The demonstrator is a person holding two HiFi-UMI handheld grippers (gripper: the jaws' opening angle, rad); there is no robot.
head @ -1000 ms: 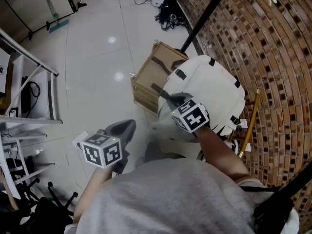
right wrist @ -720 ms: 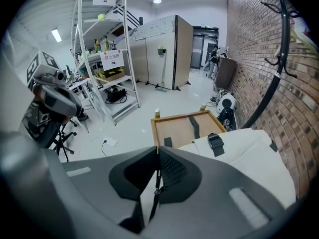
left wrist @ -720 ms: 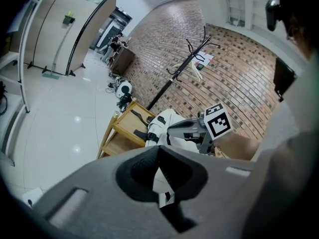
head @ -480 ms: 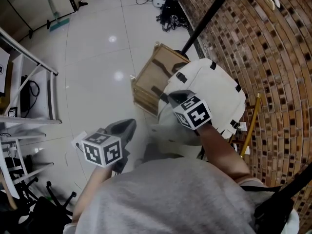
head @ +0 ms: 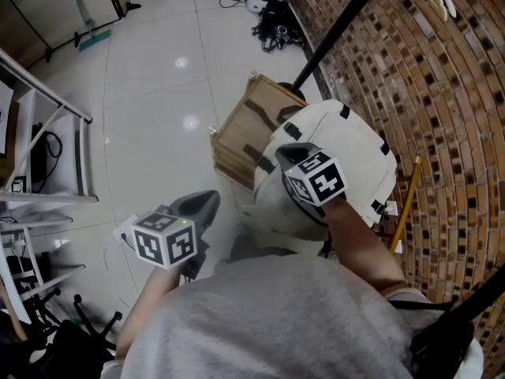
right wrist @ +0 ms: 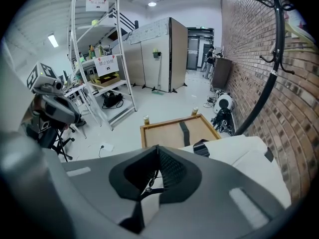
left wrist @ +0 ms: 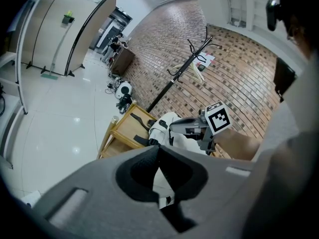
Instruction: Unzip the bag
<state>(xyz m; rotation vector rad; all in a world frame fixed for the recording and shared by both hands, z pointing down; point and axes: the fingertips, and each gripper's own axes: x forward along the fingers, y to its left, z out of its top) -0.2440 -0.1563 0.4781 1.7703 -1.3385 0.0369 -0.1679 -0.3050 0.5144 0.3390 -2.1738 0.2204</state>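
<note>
Bag [head: 355, 144]: zipper pull [right wrist: 149, 185] seemingly between closed right gripper [right wrist: 158, 151] tips.

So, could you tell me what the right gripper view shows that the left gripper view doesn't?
Only the right gripper view: a thin zip pull pinched between the right gripper's shut jaws, the shelving rack, and the left gripper seen from outside. Only the left gripper view: the right gripper seen from outside, over the white bag, with the person's forearm behind it. Both: the white bag, the wooden frame, the coat stand and the brick wall.
</note>
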